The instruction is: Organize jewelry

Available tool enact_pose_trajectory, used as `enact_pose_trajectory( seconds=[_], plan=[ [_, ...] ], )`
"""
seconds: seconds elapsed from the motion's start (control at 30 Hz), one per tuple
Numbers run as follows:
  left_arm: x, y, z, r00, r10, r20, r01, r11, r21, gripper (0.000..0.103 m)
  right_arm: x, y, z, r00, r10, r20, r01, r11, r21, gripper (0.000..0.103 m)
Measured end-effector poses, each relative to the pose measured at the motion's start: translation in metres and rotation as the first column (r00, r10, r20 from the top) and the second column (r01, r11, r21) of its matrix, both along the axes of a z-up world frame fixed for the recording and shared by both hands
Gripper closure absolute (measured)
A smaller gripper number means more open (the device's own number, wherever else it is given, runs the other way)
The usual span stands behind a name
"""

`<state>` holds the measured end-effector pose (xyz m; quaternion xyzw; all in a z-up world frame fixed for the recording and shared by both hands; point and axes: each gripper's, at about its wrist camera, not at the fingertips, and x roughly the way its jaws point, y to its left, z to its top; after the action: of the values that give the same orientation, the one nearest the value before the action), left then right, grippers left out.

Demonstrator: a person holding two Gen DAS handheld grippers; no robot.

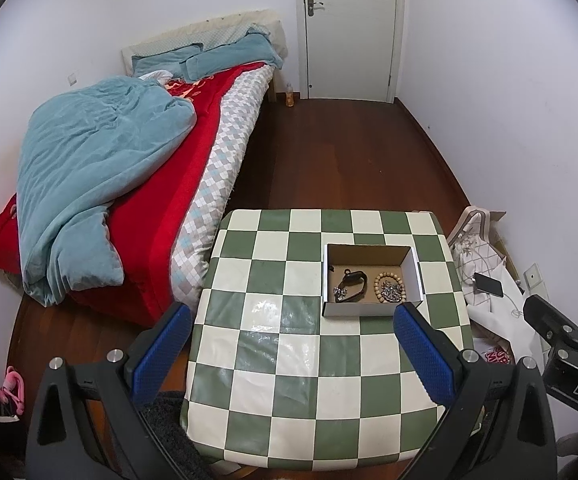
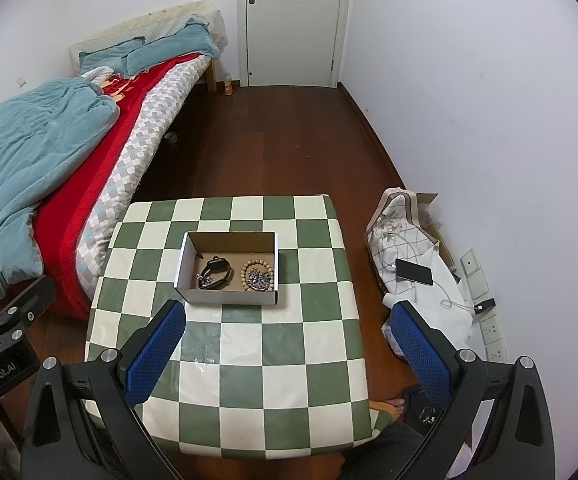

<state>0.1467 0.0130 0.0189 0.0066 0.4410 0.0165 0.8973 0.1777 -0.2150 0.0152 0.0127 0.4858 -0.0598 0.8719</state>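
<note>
Both grippers held wide open and empty above the table (image 1: 289, 360), short of the box (image 2: 225, 298) of jewelry.

All the pieces lie inside the box: a dark strap (image 2: 217, 270), a bead bracelet (image 2: 255, 270) and small metal bits (image 2: 205, 279), some heaped on the beads, though what they are is hard to tell at this distance. Likely risks: the left gripper (image 1: 289, 356) or right gripper (image 2: 289, 354) pinching tangled pieces and lifting several at once; fingers catching the box wall and sliding the light box over the glossy cloth; thin chain slipping from broad pads.
</note>
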Motion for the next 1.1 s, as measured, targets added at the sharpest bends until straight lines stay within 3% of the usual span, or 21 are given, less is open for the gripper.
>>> enact_pose_trajectory(
  seconds=[1.1],
  plan=[
    [-0.0066,-0.0039,0.0101,0.999,-0.024,0.029,0.024,1.0,0.0,0.0,-0.0043,-0.0005,0.0097,1.0,0.007,0.008,-0.007,1.0,0.009,0.0]
  ],
)
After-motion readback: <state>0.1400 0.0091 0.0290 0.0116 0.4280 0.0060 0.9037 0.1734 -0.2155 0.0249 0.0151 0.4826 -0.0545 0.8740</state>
